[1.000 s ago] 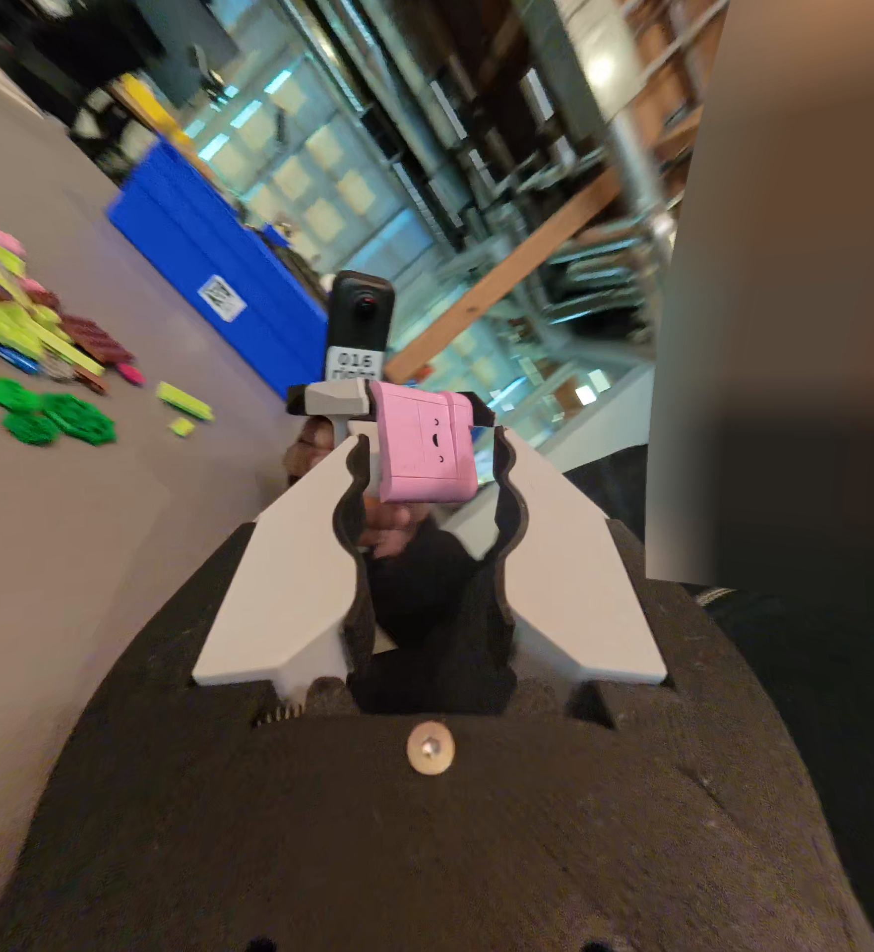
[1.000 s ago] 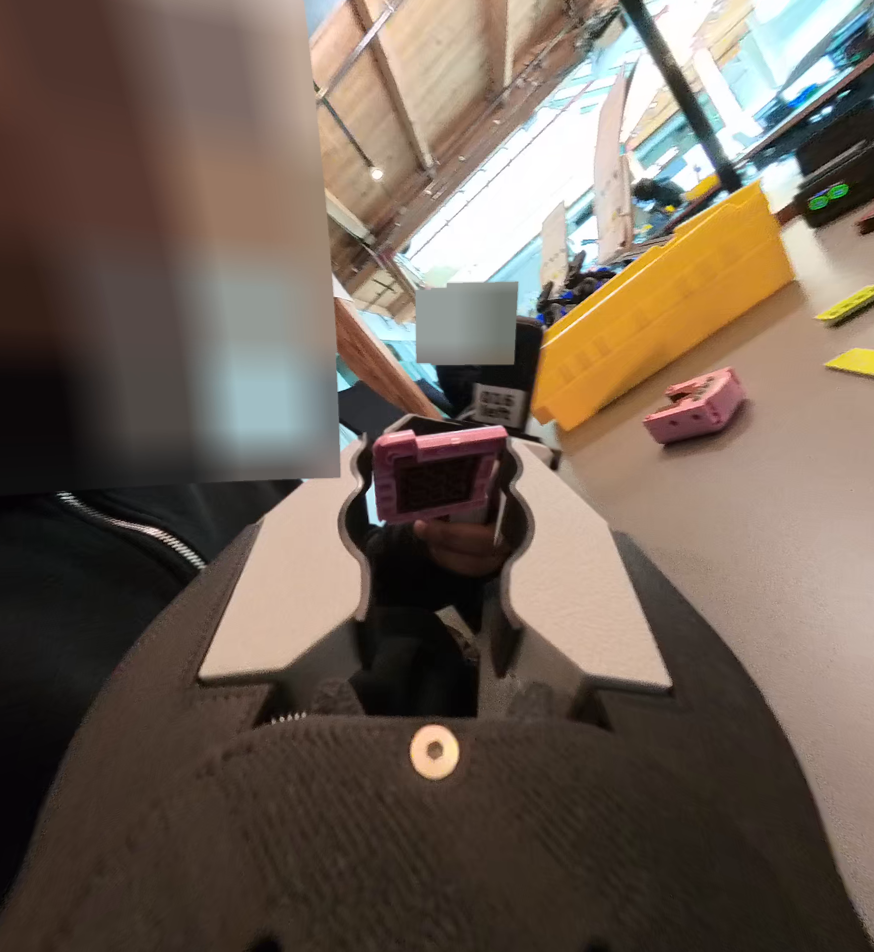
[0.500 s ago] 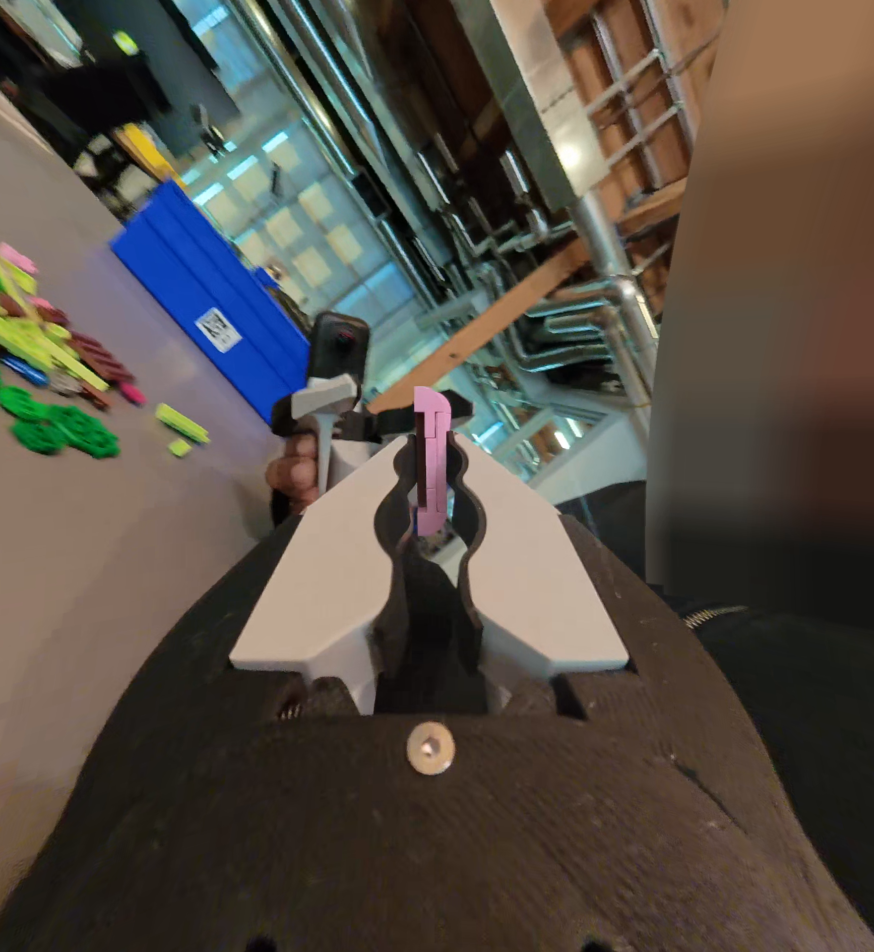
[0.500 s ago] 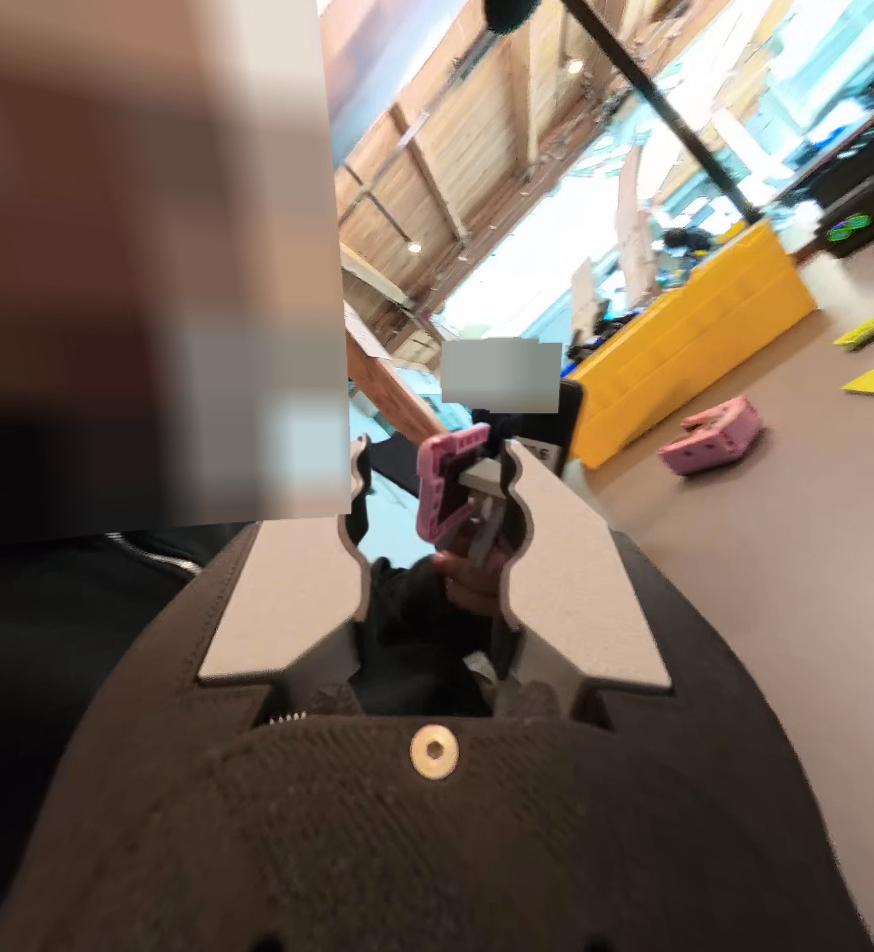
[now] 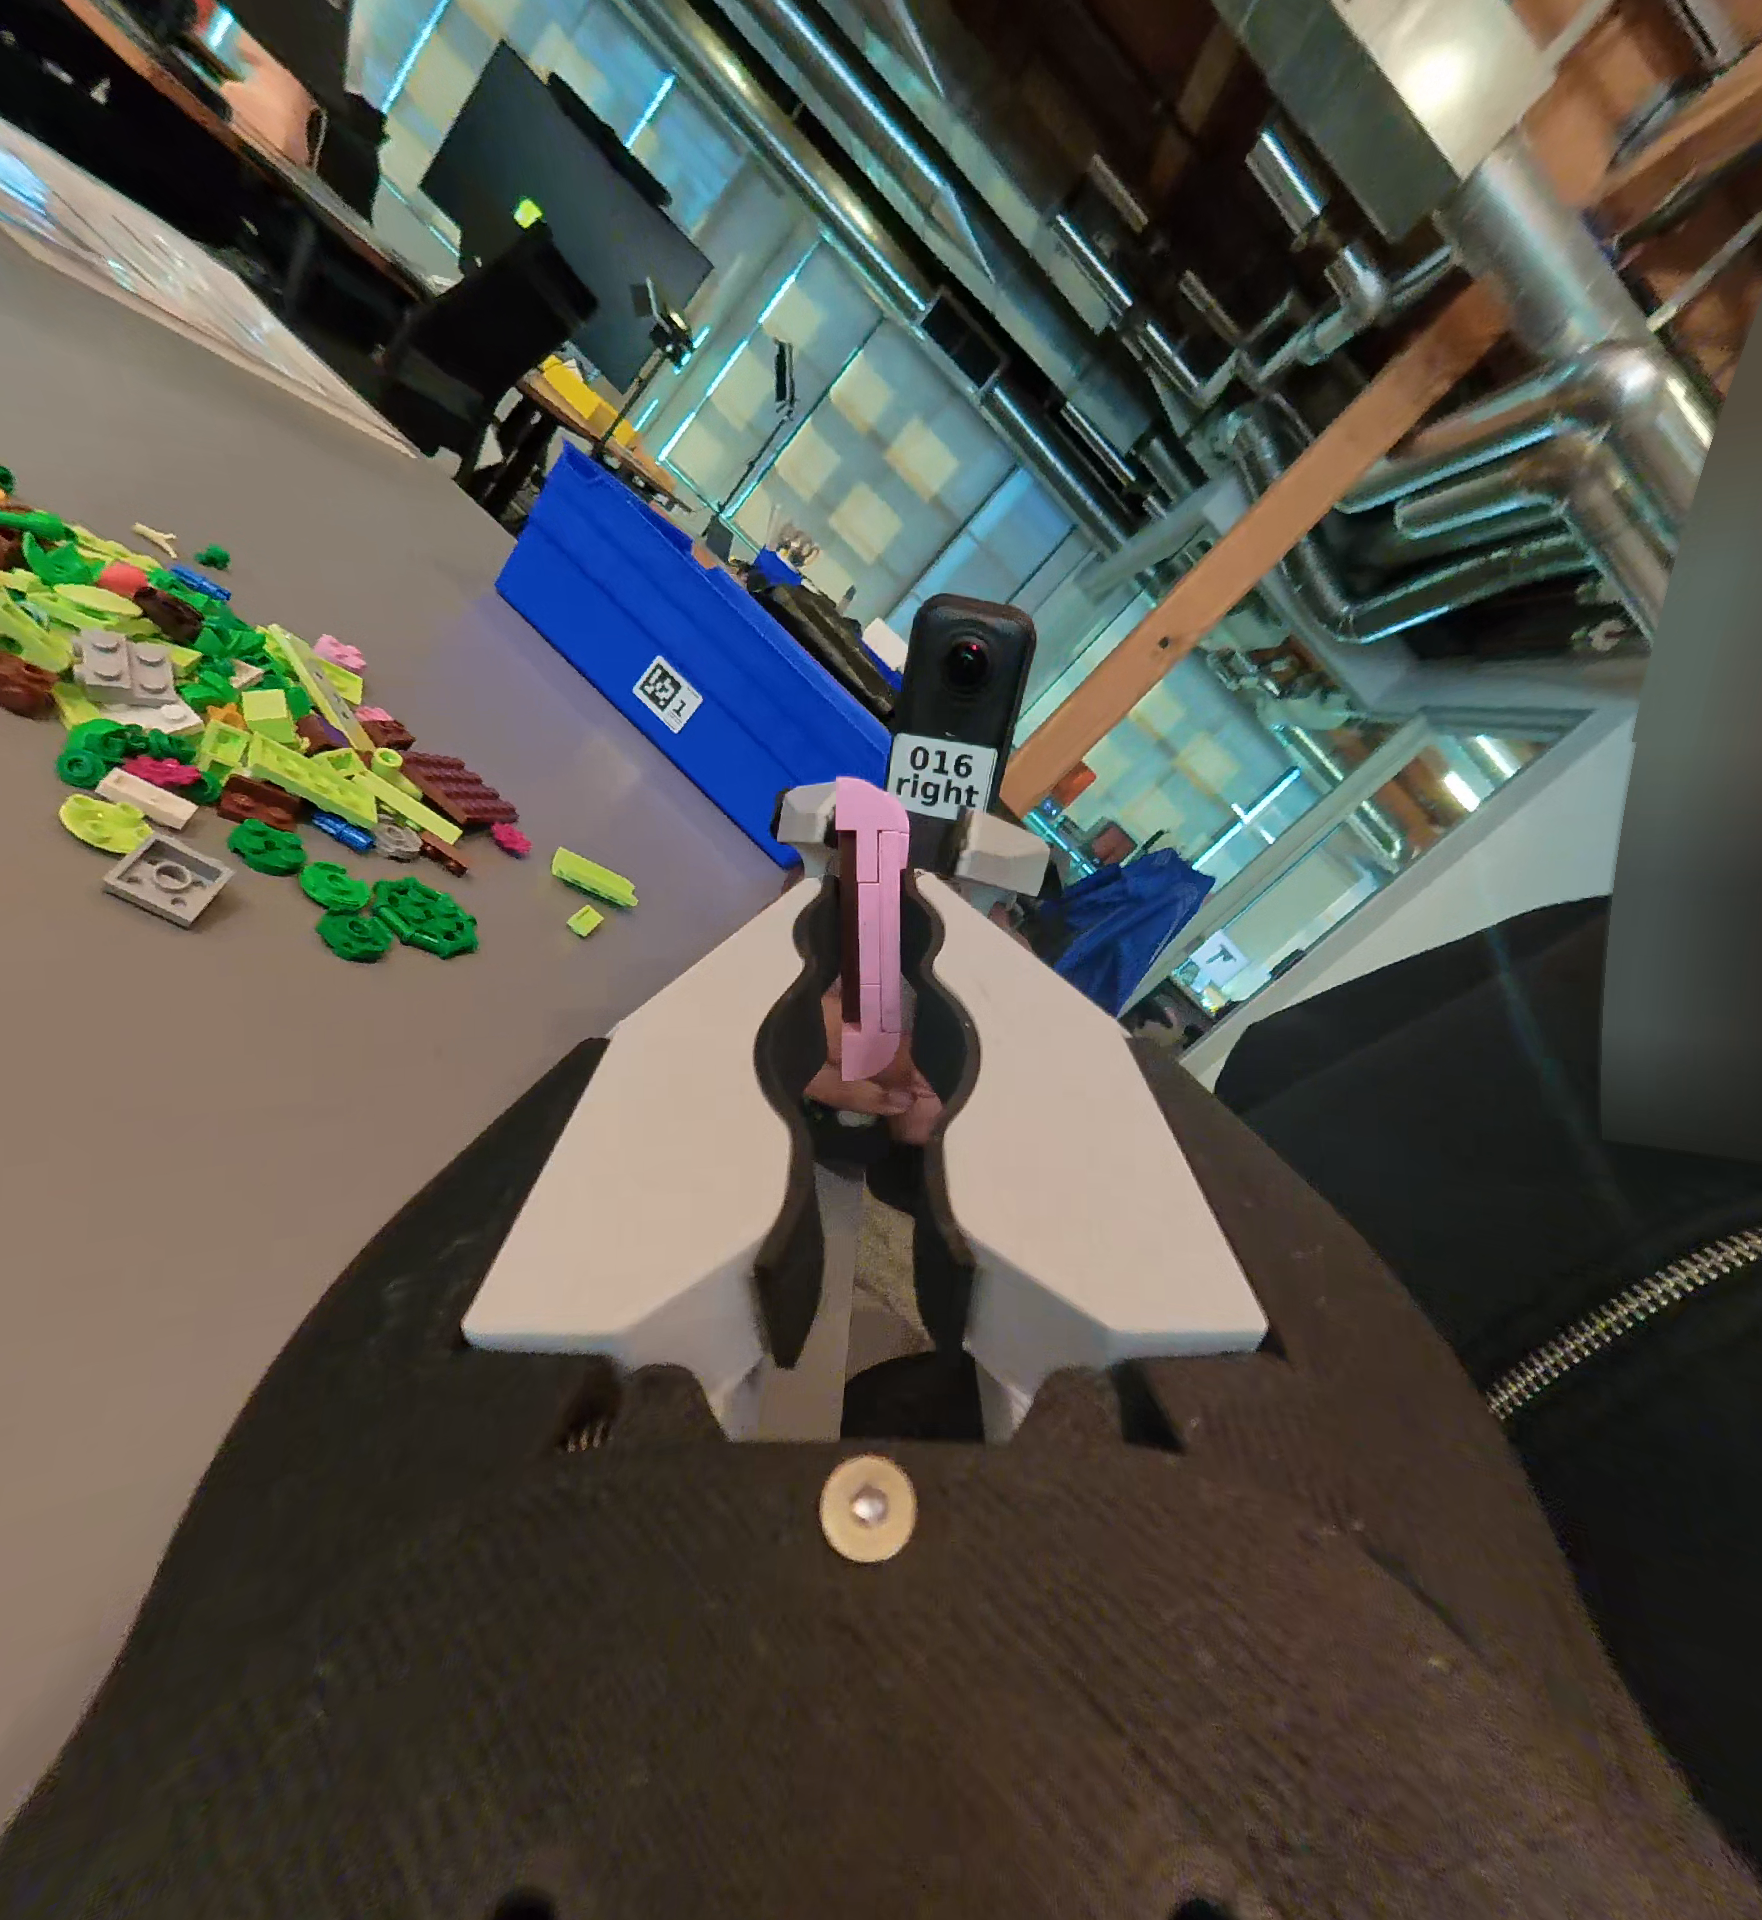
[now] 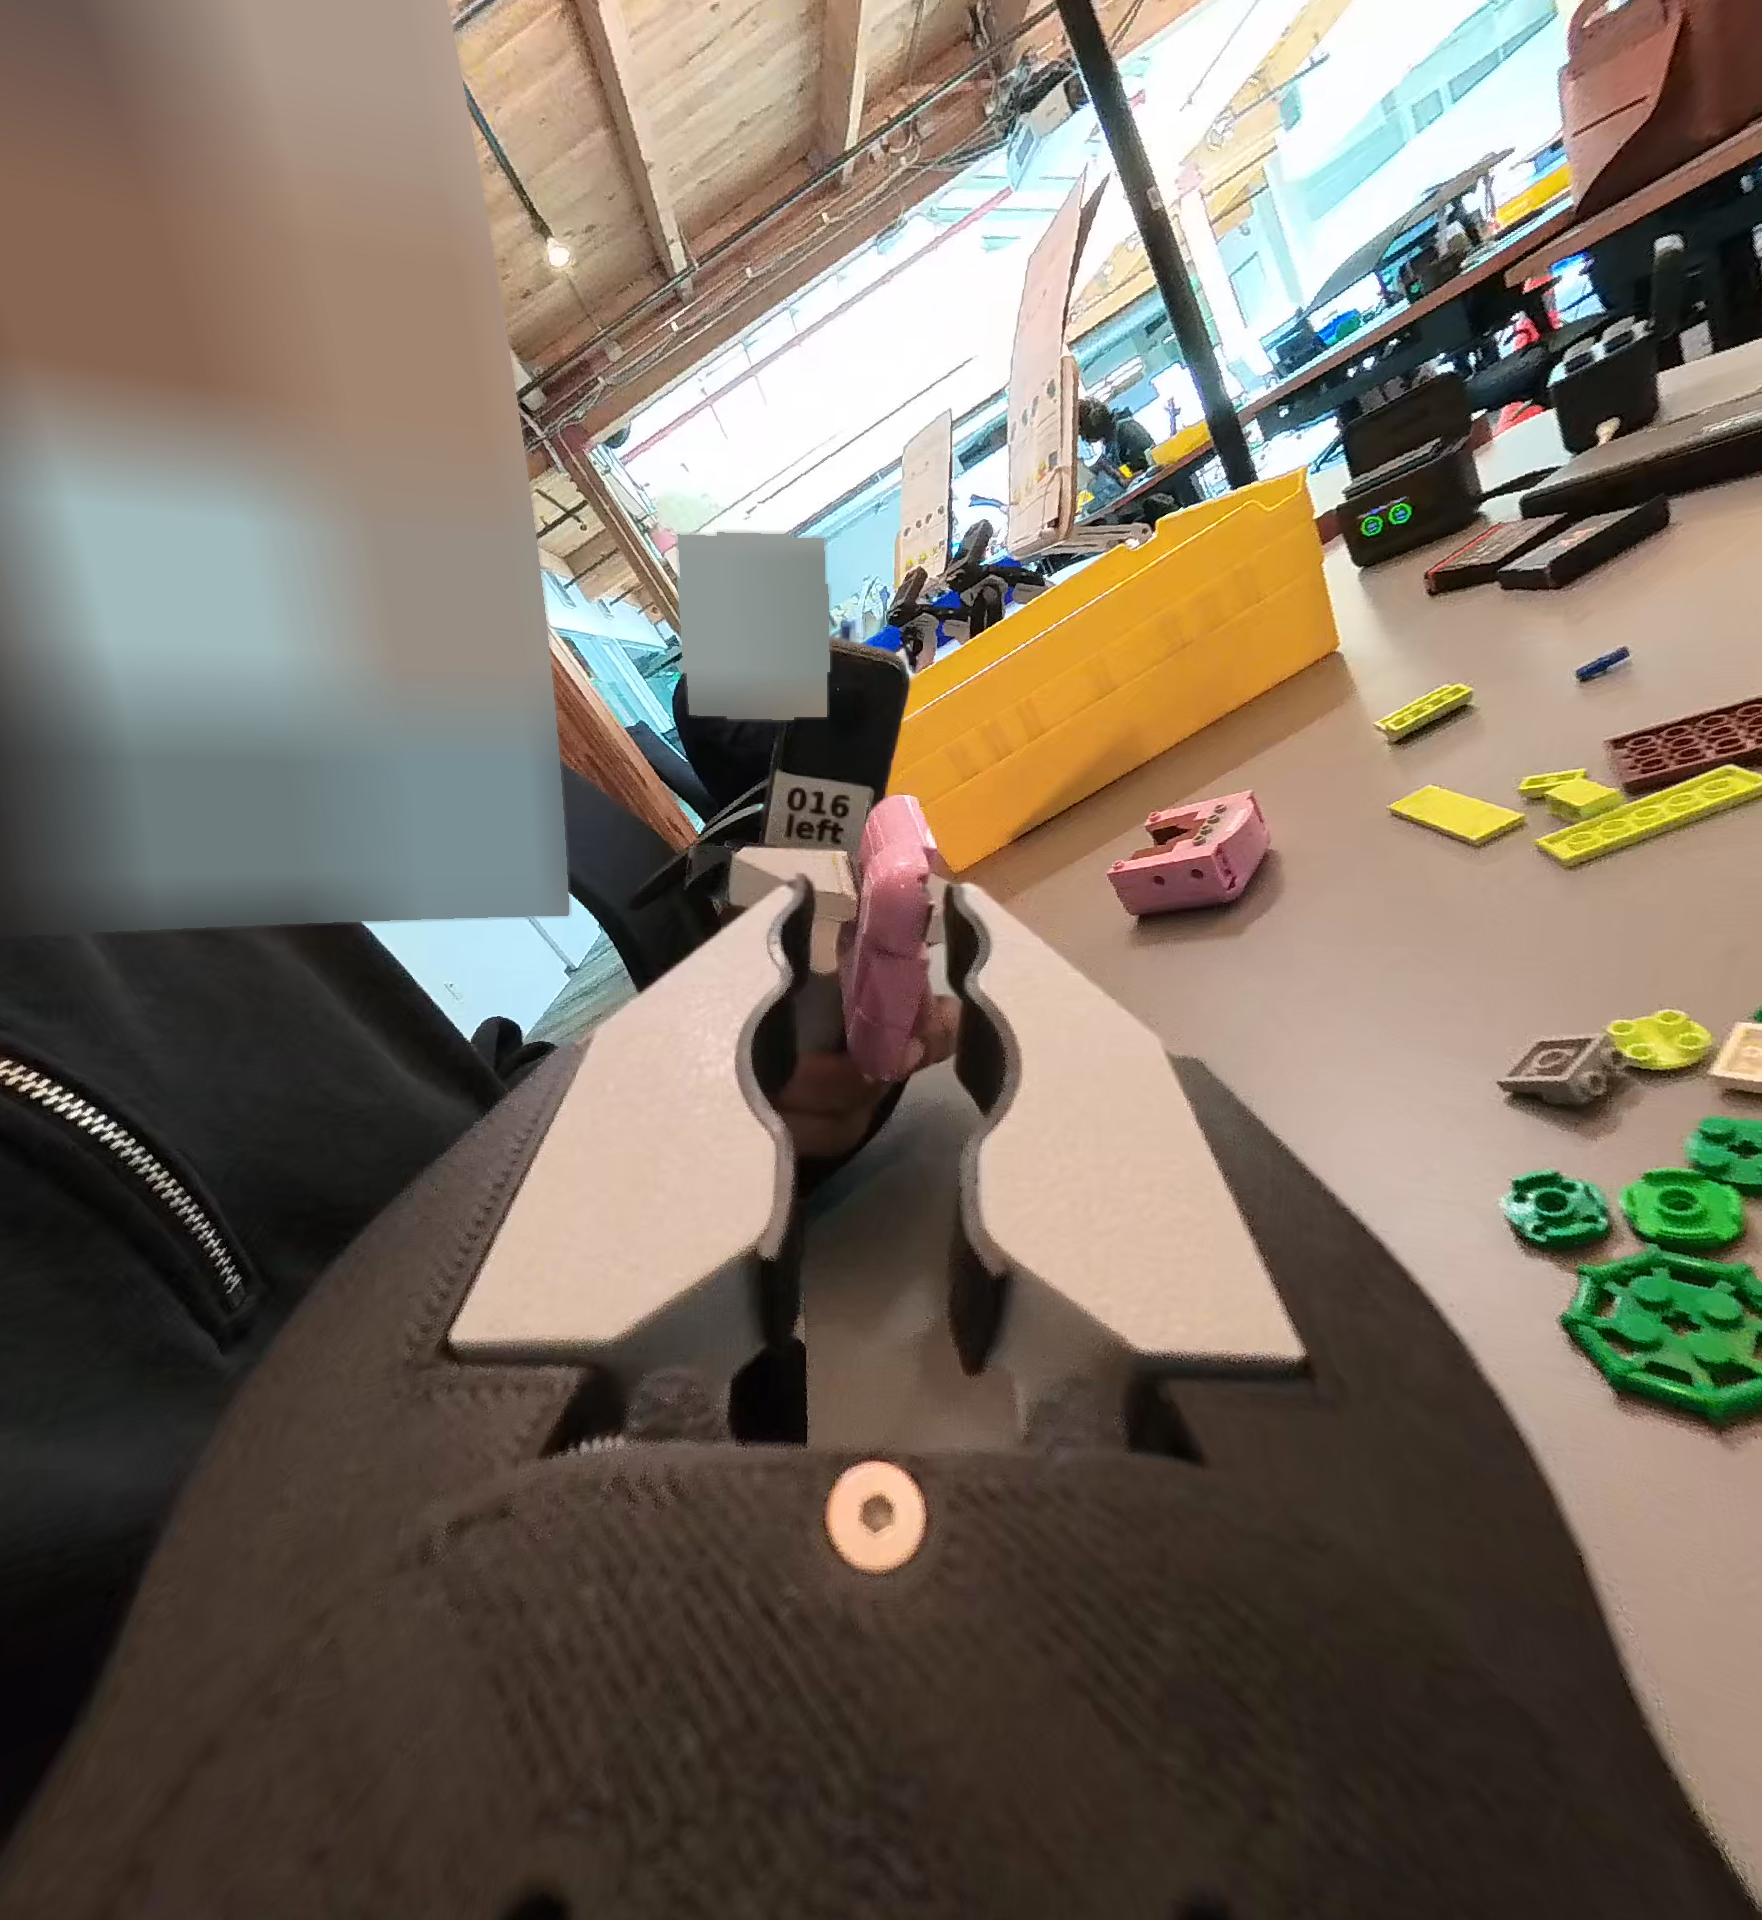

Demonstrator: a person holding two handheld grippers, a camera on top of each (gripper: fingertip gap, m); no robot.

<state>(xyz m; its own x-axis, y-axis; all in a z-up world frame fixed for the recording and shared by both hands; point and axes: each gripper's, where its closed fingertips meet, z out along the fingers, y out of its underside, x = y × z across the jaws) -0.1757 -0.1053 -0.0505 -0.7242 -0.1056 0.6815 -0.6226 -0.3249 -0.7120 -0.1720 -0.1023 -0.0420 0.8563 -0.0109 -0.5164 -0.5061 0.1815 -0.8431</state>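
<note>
A flat pink brick panel [image 5: 872, 935] is edge-on between my left gripper's [image 5: 872, 894] fingers, which are shut on it above the grey table [image 5: 181, 1143]. In the right wrist view the same panel [image 6: 892, 956] stands between my right gripper's [image 6: 877, 894] fingers. They are apart, with a gap on each side of it. The two grippers face each other closely. The left gripper's grey fingertip [image 6: 789, 878] shows beside the panel, and the right gripper's camera body [image 5: 960, 675] shows behind it. A hand is partly hidden behind the panel.
A pink brick block [image 6: 1189, 862] lies on the table before a yellow bin [image 6: 1116, 665]. A blue bin [image 5: 669, 644] stands at the far edge. Loose bricks [image 5: 181, 727], green round pieces [image 6: 1677, 1320] and a brown plate [image 6: 1729, 738] are scattered about. A person's black jacket [image 6: 129, 1143] is close. Less than 4 cm separates the two grippers' tips. Left tips and right tips are each some 20 centimetres from the pink brick block [image 6: 1189, 862].
My left gripper was open and has shut on the pink panel, now edge-on. My right gripper held it flat across its fingers and now stands loose around it. Both views tilted toward the table.
</note>
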